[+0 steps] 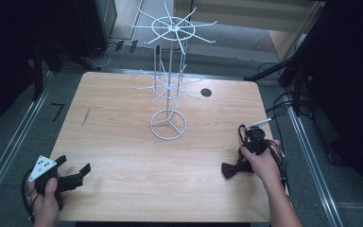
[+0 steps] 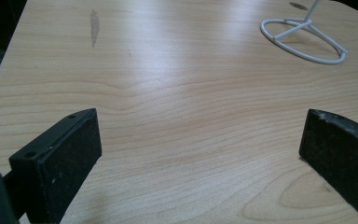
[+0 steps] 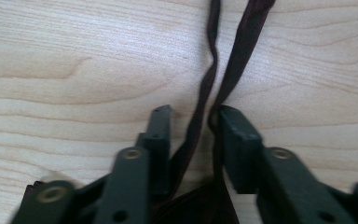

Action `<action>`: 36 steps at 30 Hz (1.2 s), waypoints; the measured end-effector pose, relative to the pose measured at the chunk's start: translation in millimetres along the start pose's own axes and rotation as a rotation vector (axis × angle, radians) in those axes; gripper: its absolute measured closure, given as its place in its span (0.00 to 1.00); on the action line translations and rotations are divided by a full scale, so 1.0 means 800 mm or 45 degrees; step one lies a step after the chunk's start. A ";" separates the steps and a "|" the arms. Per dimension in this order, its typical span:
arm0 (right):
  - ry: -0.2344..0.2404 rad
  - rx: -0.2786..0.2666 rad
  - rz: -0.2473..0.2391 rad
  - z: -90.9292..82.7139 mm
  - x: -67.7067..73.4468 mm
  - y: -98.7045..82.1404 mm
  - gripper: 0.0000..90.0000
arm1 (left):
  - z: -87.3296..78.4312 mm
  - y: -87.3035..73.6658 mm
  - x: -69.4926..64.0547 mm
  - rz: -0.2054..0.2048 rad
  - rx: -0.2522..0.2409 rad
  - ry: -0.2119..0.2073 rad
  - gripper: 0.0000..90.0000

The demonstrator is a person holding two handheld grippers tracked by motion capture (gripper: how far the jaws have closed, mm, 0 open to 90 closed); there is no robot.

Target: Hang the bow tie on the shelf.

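A dark maroon bow tie [image 1: 230, 169] lies near the table's right front, and its thin strap [image 1: 241, 135] loops away from it. My right gripper [image 1: 251, 142] is down over that strap. In the right gripper view the two strands of the strap [image 3: 204, 88] run between the jaws of the right gripper [image 3: 193, 119]. The jaws are narrowed around the strands with a gap still showing. My left gripper [image 1: 73, 164] rests at the front left corner, wide open with only bare wood between its jaws [image 2: 200, 140]. A white wire display rack [image 1: 169, 85] stands mid-table.
The rack's ring base [image 2: 286, 31] sits ahead and to the right of the left gripper. The wooden table [image 1: 123, 156] has a round hole [image 1: 206, 92] near its back edge and a dark streak [image 1: 86, 116] at the left. Cables lie on the floor to the right.
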State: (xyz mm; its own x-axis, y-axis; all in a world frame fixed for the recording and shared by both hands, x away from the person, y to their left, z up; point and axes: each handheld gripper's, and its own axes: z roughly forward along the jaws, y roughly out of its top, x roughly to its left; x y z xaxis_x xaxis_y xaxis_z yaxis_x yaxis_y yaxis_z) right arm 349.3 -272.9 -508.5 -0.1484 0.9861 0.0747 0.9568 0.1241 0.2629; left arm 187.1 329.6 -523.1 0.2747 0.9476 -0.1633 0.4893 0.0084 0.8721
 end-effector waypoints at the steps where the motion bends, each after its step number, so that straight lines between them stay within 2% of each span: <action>1: -0.001 -0.006 -0.008 0.000 0.000 0.000 0.81 | 0.000 0.000 0.000 0.000 -0.001 0.001 0.00; 3: -0.015 -0.007 -0.027 0.000 0.002 -0.001 0.90 | 0.000 0.000 0.000 0.000 0.000 0.001 0.00; 4: -0.017 -0.008 -0.060 0.000 0.003 -0.002 0.99 | 0.000 0.000 0.000 -0.001 0.000 0.001 0.00; 10: 0.009 -0.043 -0.119 0.000 0.007 -0.005 1.00 | 0.000 0.000 0.000 -0.002 0.001 0.000 0.00; 12: 0.020 -0.080 -0.140 -0.002 0.008 -0.007 1.00 | 0.000 0.000 0.000 -0.001 0.002 0.000 0.00; 15: 0.021 -0.172 -0.140 -0.010 0.011 -0.011 1.00 | 0.000 0.000 0.000 -0.001 0.002 0.001 0.00; 21: 0.034 -0.309 -0.157 -0.025 0.016 -0.016 1.00 | 0.000 0.000 0.000 -0.001 0.000 0.002 0.00; 23: 0.044 -0.335 -0.169 -0.028 0.017 -0.017 1.00 | 0.000 0.000 0.000 -0.001 0.000 0.003 0.00; 24: 0.041 -0.394 -0.179 -0.034 0.019 -0.018 1.00 | 0.000 0.000 0.000 -0.001 0.000 0.004 0.00; 26: 0.042 -0.412 -0.181 -0.036 0.020 -0.019 1.00 | 0.000 0.000 0.000 -0.001 0.000 0.004 0.00; 27: 0.048 -0.464 -0.182 -0.042 0.021 -0.021 1.00 | 0.000 0.000 0.000 -0.002 0.000 0.004 0.00; 29: 0.049 -0.491 -0.186 -0.045 0.021 -0.021 1.00 | 0.000 0.000 0.000 -0.001 -0.001 0.004 0.00; 33: 0.094 -0.624 -0.202 -0.057 0.025 -0.024 1.00 | 0.000 0.000 0.000 -0.001 0.001 0.003 0.00; 34: 0.094 -0.624 -0.202 -0.057 0.025 -0.024 1.00 | 0.000 0.000 0.000 -0.001 -0.001 0.003 0.00; 35: 0.110 -0.684 -0.207 -0.062 0.029 -0.026 1.00 | 0.000 0.000 0.000 -0.001 0.001 0.002 0.00; 36: 0.119 -0.713 -0.214 -0.064 0.030 -0.026 1.00 | 0.000 0.000 0.000 -0.001 0.001 0.002 0.00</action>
State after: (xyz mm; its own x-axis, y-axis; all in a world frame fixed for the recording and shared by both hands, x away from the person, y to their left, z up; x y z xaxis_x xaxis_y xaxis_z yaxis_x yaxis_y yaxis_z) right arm 312.8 -257.7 -463.2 -0.3323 0.9408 0.0661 0.6444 0.1753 0.7443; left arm 186.9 329.6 -523.1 0.2730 0.9481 -0.1632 0.4900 0.0089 0.8717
